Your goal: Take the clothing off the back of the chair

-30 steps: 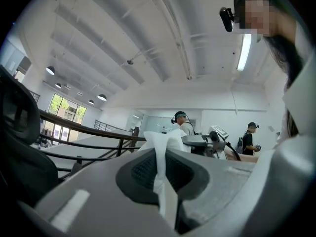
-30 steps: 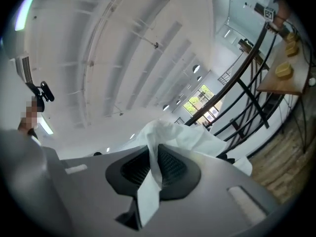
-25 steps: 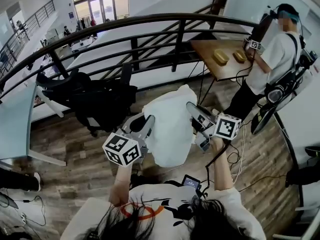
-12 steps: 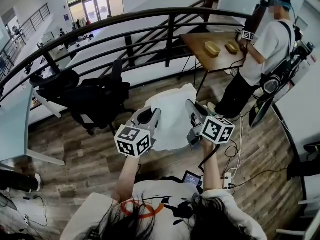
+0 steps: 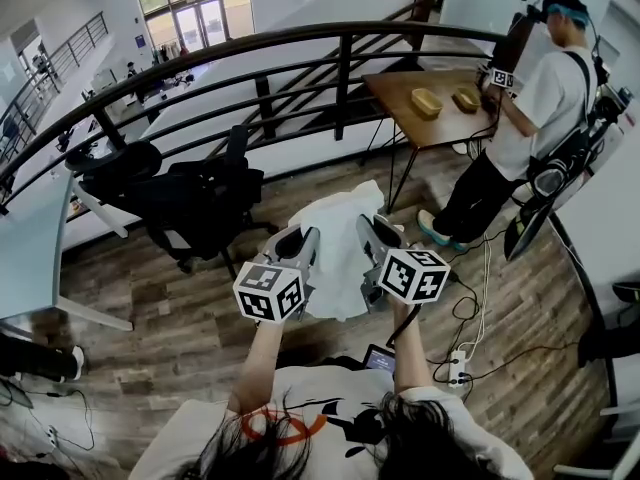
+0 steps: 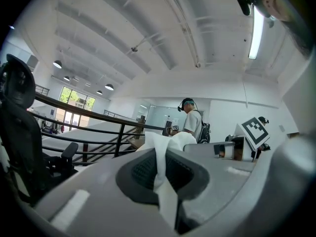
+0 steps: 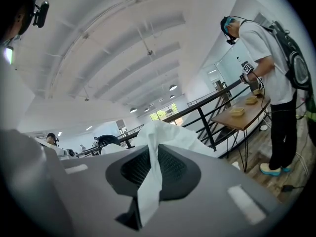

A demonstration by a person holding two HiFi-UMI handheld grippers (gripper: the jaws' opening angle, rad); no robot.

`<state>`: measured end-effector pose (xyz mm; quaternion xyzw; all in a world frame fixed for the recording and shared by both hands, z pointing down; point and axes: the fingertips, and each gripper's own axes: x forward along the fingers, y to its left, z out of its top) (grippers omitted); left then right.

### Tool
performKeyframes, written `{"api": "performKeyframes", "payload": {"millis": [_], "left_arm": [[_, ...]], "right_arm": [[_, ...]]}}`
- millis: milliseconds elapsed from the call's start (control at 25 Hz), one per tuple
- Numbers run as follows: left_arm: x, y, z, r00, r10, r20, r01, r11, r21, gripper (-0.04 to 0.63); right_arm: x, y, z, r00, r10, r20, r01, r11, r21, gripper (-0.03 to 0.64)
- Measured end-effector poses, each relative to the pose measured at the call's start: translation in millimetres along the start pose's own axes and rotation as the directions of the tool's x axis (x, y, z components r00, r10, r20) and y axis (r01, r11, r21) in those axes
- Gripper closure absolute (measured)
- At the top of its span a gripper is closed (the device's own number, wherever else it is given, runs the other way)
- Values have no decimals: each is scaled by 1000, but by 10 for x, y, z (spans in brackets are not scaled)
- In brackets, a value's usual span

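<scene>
Left gripper (image 5: 300, 240) clenched on white clothing (image 5: 338, 258), fold pinched between pads. Right gripper (image 5: 368, 233) likewise clamped on another fold. Clothing hangs between both, in air before me, above wood plank floor (image 5: 160, 313), apart from black chair (image 5: 195, 203). Chair stands by curved black railing (image 5: 300, 43); beyond it, open lower level, large windows. Wooden table (image 5: 395, 88) at right, two yellowish trays (image 5: 427, 101) on top; another person (image 5: 535, 108) stands at it. Cables and power strip (image 5: 452, 360) on floor. White desk (image 5: 25, 258) at left.
</scene>
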<state>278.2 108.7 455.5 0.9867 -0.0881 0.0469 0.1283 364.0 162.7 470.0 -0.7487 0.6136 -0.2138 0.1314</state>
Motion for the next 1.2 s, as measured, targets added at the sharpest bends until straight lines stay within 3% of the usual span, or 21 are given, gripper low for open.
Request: {"api": "performKeyframes", "payload": {"millis": [520, 1200], "left_arm": [[-38, -133, -49, 1000, -3, -11, 4, 999, 39, 468], [-6, -132, -104, 1000, -16, -10, 16, 1000, 5, 468]], "right_arm": [[-48, 22, -96, 1000, 7, -20, -8, 1000, -6, 555], [-39, -23, -161, 998, -20, -56, 18, 1000, -24, 555]]}}
